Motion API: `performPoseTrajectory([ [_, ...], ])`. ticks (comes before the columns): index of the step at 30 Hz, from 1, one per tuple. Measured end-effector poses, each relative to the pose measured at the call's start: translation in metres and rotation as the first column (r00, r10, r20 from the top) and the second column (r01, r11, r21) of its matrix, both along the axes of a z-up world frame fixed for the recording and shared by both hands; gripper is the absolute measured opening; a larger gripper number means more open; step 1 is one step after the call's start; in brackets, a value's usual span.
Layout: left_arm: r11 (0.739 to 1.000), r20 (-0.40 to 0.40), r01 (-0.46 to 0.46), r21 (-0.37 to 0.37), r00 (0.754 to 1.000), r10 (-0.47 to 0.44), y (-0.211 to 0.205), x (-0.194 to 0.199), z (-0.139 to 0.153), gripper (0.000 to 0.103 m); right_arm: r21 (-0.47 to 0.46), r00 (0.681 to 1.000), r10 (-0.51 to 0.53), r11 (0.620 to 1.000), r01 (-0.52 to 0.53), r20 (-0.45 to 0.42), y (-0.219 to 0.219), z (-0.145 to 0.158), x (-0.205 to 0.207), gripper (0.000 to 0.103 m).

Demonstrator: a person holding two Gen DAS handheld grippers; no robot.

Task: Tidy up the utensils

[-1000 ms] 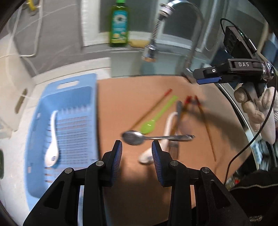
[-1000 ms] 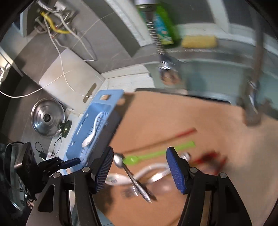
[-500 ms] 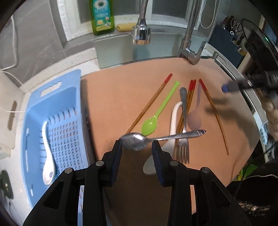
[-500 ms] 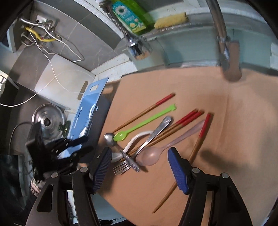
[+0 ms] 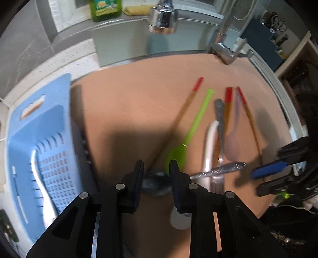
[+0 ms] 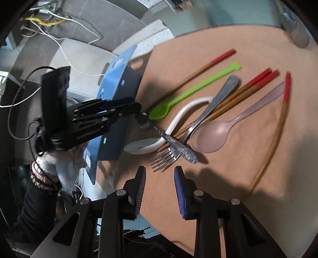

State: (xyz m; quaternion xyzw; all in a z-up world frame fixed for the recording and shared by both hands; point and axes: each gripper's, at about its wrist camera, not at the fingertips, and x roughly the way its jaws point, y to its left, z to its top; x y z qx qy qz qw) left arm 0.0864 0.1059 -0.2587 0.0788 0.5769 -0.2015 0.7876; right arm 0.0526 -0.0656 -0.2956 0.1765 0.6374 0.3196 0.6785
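Observation:
My left gripper (image 5: 156,174) is shut on the bowl of a metal spoon (image 5: 218,170); the handle sticks out to the right over the pile. In the right wrist view the same spoon (image 6: 174,141) runs from the left gripper (image 6: 139,111) across the other utensils. My right gripper (image 6: 159,184) is open and empty, just in front of a metal fork (image 6: 200,121). On the brown board lie a green spoon (image 6: 190,93), a white ladle spoon (image 6: 178,121), a pink spoon (image 6: 218,133) and several red-tipped chopsticks (image 6: 256,83).
A blue perforated tray (image 5: 45,150) stands left of the board (image 5: 129,103) and holds a white spoon (image 5: 38,176). A faucet head (image 5: 163,16) hangs above the board's far edge. A green soap bottle (image 5: 105,8) stands on the back ledge.
My left gripper has gone down and forward with the metal spoon, closer to the pile. My right gripper has dropped low toward the fork's tines and narrowed its opening.

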Motion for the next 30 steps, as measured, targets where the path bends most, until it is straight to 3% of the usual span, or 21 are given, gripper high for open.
performPoseTrajectory([
  [6, 0.996, -0.001, 0.088, -0.022, 0.996, -0.088, -0.011, -0.03, 0.01, 0.025, 0.01, 0.999, 0.009, 1.0, -0.008, -0.035, 0.015, -0.014, 0.009, 0.025],
  [15, 0.985, -0.01, 0.173, 0.028, 0.985, -0.172, -0.019, -0.067, 0.005, 0.028, -0.019, 0.997, -0.005, 1.0, 0.003, -0.08, 0.019, -0.035, 0.023, 0.023],
  [20, 0.978, -0.013, 0.196, 0.064, 0.981, -0.196, -0.028, -0.072, -0.003, 0.033, -0.044, 0.998, -0.035, 0.998, 0.033, -0.047, 0.013, -0.03, 0.039, 0.023],
  [30, 0.965, -0.006, 0.224, 0.138, 0.974, -0.225, -0.041, -0.073, -0.016, 0.033, -0.038, 0.996, -0.092, 0.995, 0.091, -0.017, 0.009, -0.018, 0.068, 0.023],
])
